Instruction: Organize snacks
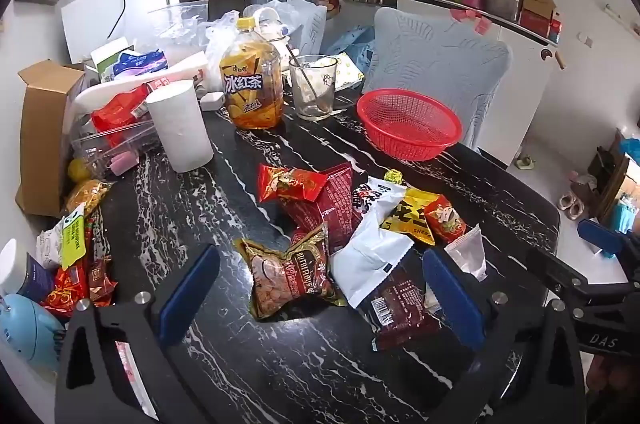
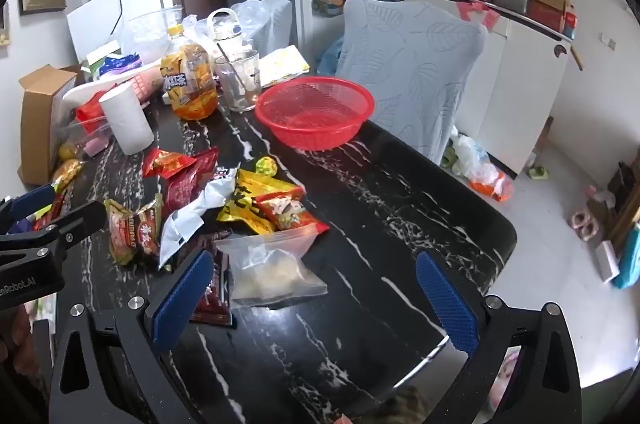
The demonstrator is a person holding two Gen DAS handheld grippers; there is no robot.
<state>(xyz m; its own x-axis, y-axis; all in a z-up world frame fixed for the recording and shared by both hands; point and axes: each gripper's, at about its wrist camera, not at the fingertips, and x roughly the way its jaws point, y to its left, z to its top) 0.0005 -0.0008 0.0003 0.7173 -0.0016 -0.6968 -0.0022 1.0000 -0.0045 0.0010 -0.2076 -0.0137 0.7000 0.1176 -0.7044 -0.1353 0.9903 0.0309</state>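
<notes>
A pile of snack packets lies on the black marble table [image 1: 224, 192]: a gold nut packet [image 1: 286, 274], red packets [image 1: 316, 192], a white pouch [image 1: 370, 248], a yellow packet [image 1: 408, 214] and a dark red bar [image 1: 396, 308]. An empty red mesh basket [image 1: 408, 122] stands behind the pile. My left gripper [image 1: 320, 288] is open just before the gold packet and holds nothing. My right gripper [image 2: 316, 292] is open and empty, over a clear zip bag [image 2: 272, 264]. The basket [image 2: 316, 110] and the pile [image 2: 240, 200] also show in the right wrist view.
A toilet roll [image 1: 180, 126], an iced-tea bottle [image 1: 252, 80], a glass with a spoon [image 1: 314, 86] and a clear box [image 1: 112, 140] crowd the table's back left. More packets [image 1: 76, 256] lie at the left edge. A covered chair [image 1: 436, 64] stands behind the basket.
</notes>
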